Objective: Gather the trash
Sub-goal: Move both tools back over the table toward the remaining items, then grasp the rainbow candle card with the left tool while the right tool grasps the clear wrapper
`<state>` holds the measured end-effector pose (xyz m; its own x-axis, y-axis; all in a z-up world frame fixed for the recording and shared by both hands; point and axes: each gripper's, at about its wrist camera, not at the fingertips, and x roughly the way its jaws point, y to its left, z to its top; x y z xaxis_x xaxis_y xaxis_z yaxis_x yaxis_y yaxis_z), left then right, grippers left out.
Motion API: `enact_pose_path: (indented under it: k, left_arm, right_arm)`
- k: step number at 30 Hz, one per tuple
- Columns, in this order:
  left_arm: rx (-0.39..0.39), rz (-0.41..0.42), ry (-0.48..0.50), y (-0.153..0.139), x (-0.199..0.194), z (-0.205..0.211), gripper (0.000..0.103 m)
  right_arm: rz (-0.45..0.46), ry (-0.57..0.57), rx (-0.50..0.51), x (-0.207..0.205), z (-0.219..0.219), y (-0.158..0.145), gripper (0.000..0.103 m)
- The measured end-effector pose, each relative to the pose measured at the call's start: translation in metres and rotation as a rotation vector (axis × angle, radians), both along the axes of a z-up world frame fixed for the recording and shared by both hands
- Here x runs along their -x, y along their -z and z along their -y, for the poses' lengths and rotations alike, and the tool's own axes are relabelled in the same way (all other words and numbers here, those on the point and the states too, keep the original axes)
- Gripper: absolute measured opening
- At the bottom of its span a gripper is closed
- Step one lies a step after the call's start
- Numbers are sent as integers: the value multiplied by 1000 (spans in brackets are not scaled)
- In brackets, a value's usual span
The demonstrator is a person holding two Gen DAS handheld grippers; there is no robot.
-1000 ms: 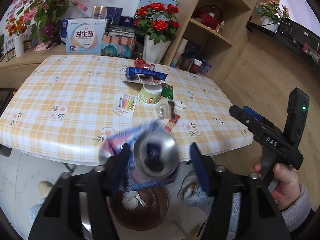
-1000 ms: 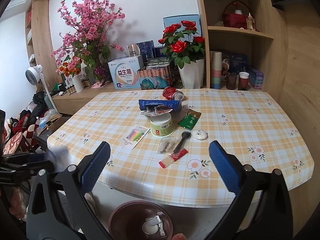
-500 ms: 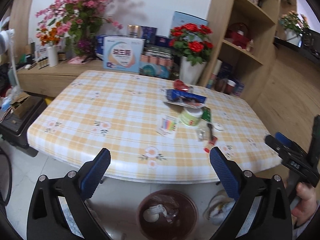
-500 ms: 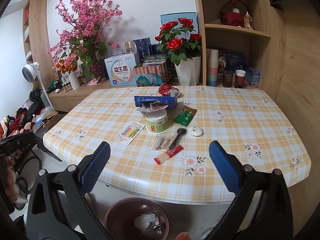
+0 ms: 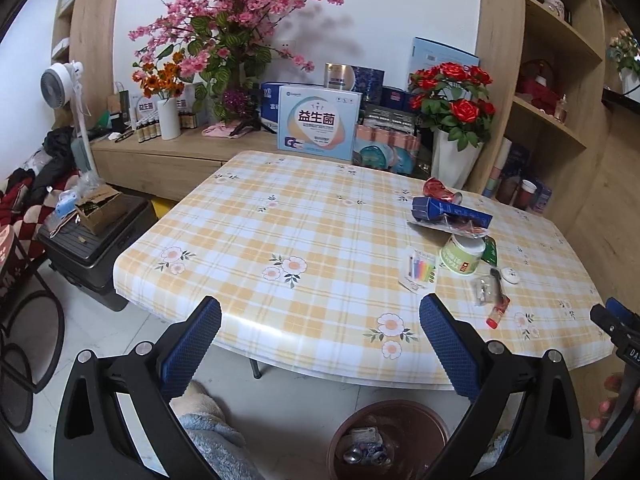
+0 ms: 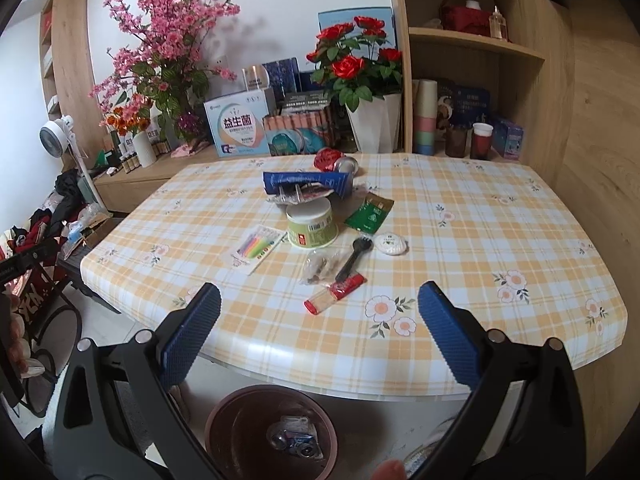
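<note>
Trash lies in a cluster on the checked tablecloth [image 6: 460, 240]: a red crushed can [image 6: 330, 159], a blue box [image 6: 306, 181], a green paper cup [image 6: 312, 224], a green sachet [image 6: 370, 213], a black spoon [image 6: 354, 258], a red tube [image 6: 335, 293], a clear wrapper [image 6: 320, 266] and a crayon card [image 6: 258, 247]. The brown bin [image 6: 224, 420] on the floor holds a crushed blue can [image 6: 296, 440]. My left gripper [image 5: 320, 344] is open and empty, before the table's near edge. My right gripper [image 6: 318, 334] is open and empty, above the bin [image 5: 340, 436].
A white vase of red roses [image 6: 376, 128] and boxes [image 6: 238, 128] stand behind the table. Wooden shelves [image 6: 480, 48] rise at the right. A black case [image 5: 96, 244] and a fan [image 5: 60, 84] are left of the table. A fuzzy slipper [image 5: 216, 432] is near the bin.
The blue can that was between the left gripper's fingers has dropped into the bin. The left gripper has opened wide and swung left, bringing more of the table's left side into view.
</note>
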<state>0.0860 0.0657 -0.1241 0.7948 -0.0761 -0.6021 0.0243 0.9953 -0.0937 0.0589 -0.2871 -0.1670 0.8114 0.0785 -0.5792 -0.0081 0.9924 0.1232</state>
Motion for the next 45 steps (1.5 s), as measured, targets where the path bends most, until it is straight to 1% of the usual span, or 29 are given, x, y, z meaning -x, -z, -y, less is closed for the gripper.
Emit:
enact_pose_path:
  k: [3,9,12,16,19,22,25,28,29,30,32,33,34,37,38,39,40,41,44,45]
  left_arm:
    - [9,-15,-12,5,-3,-4,97]
    - [14,-33,-14,15,-9,-3,97]
    - [34,-50,9,21,-14,0,97]
    - [27,-64,50,28,-22,11,97]
    - [11,-69,105,36,-32,25,97]
    - [-24,-80,172,46,-53,47,97]
    - [-27,-89,270,58,-86,77,97]
    - [-36,-114,374,75,-128,112,97]
    - [-44,-129,393,81,-140,121,97]
    - [-59,-145,406,88,-153,131,95]
    - [-102,-178,447,102,-179,152,84]
    - [-123,-193,451,109,-192,161,76]
    - [-128,-205,449,114,-201,165,73]
    - [-94,-240,460,126,-225,175,72]
    - [-95,-248,458,130,-231,177,72]
    - [-99,-258,458,134,-235,180,69]
    - [-106,-281,457,140,-243,183,63]
    - [-113,-293,456,143,-246,185,61]
    - [-173,-344,475,158,-253,196,61]
    - [-200,-319,482,158,-250,199,60]
  right_arm:
    - [-3,19,9,-4,2,4,97]
    - [-16,56,-27,-13,11,14,97]
    - [-37,59,-44,-18,14,22,97]
    - [-68,70,-43,-24,17,33,97]
    - [-86,76,-30,-30,20,41,97]
    - [-110,81,-1,-37,23,49,97]
    - [-138,89,4,-47,29,58,97]
    - [-170,100,-19,-57,37,68,97]
    - [-178,105,-21,-60,39,71,97]
    - [-185,110,-19,-62,40,72,97]
    - [-193,115,-15,-68,43,76,97]
    - [-196,115,-19,-70,45,77,97]
    - [-196,114,-26,-72,47,79,97]
    - [-210,111,-44,-76,52,85,97]
    - [-217,111,-49,-78,54,88,97]
    - [-228,112,-55,-79,57,91,97]
    - [-233,112,-59,-81,58,94,97]
    - [-240,112,-65,-82,59,96,97]
    - [-251,112,-80,-86,64,102,97]
    - [-253,115,-78,-87,65,104,97]
